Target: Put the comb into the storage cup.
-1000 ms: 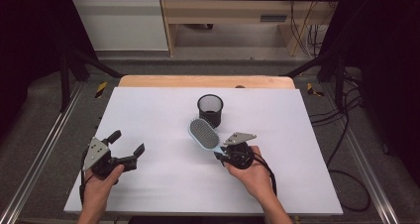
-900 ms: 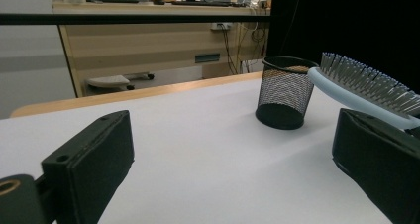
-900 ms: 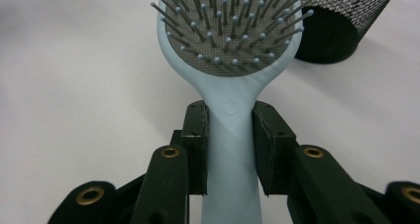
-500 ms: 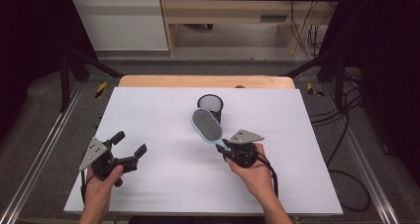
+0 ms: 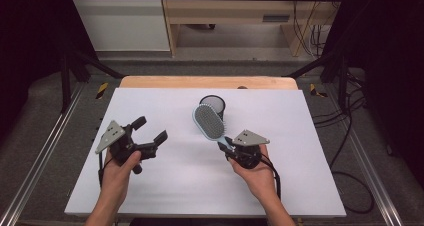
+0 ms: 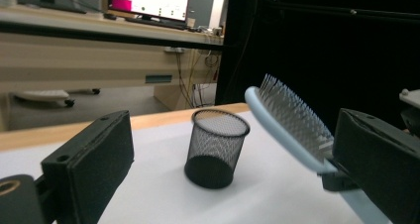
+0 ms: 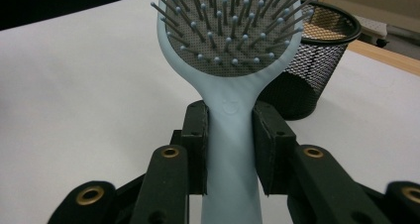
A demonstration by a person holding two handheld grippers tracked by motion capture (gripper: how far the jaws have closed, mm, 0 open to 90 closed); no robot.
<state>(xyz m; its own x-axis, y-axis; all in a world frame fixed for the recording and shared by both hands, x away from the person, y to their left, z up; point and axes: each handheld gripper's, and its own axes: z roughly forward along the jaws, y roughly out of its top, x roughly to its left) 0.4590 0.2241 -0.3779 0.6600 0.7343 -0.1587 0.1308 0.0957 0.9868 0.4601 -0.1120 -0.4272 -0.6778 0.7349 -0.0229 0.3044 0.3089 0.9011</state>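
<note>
A pale blue hairbrush (image 5: 209, 121) with a grey bristle pad is held off the white table, its head tilted up toward a black mesh cup (image 5: 212, 105). My right gripper (image 5: 227, 147) is shut on the brush's handle. In the right gripper view both pads clamp the handle (image 7: 230, 149), and the cup (image 7: 309, 60) stands just behind the head. My left gripper (image 5: 150, 128) hovers at the left, open with nothing between its pads. In the left gripper view it faces the cup (image 6: 215, 149) and the brush (image 6: 292, 120).
The white table top (image 5: 300, 186) has a wooden strip (image 5: 210, 82) along its far edge. Metal rails (image 5: 40, 156) run along both sides, and cables (image 5: 350, 136) lie on the floor at the right. A wooden desk stands behind the table.
My left gripper has risen and moved toward the middle of the table. The brush head has shifted a little closer to the cup, with the right gripper still shut on the handle.
</note>
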